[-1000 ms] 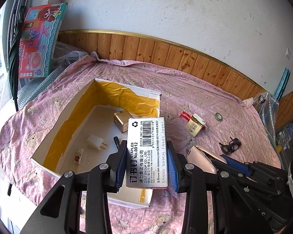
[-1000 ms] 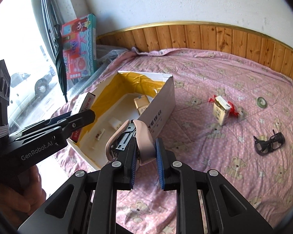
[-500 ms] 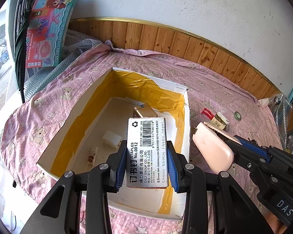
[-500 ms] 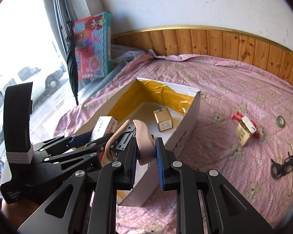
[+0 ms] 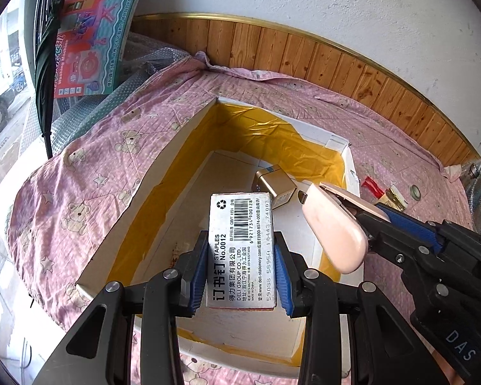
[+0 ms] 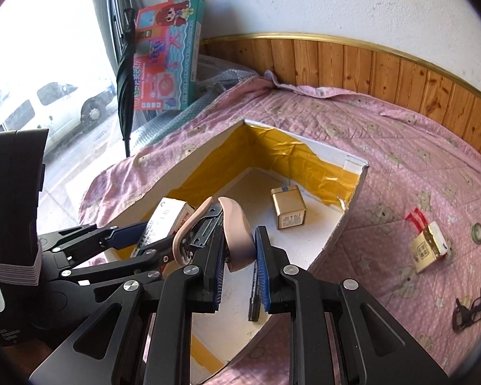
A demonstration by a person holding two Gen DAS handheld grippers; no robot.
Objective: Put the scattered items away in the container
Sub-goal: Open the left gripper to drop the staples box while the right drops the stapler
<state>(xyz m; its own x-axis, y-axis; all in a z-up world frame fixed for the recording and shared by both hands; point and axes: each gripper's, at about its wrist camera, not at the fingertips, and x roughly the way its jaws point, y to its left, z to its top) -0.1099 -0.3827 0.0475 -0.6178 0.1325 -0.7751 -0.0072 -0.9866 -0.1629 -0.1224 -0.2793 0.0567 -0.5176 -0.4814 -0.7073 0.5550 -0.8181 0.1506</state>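
Observation:
A white cardboard container (image 5: pixel 163 166) lined with yellow tape lies open on the pink bedspread. My left gripper (image 5: pixel 240 256) is shut on a silver staples box (image 5: pixel 242 250) and holds it above the container's inside. From the right, my right gripper (image 5: pixel 378 221) is shut on a pink stapler (image 5: pixel 333 224) that hangs over the container's right wall. The right wrist view shows the stapler (image 6: pixel 234 234) in the right gripper (image 6: pixel 239 256), with the staples box (image 6: pixel 166 216) just to its left. A gold box (image 6: pixel 287 207) and a black pen (image 6: pixel 252 301) lie inside the container.
On the bedspread right of the container lie a small gold box with a red ribbon (image 6: pixel 428 247), a ring-shaped item (image 6: pixel 476 232) and a black clip-like object (image 6: pixel 469 309). A toy carton (image 6: pixel 166 54) and a folded umbrella (image 6: pixel 125 73) stand by the window at the left.
Both grippers have moved forward and left, from beside the container to above its opening. Each has kept hold of its item. The stapler has come close to the staples box.

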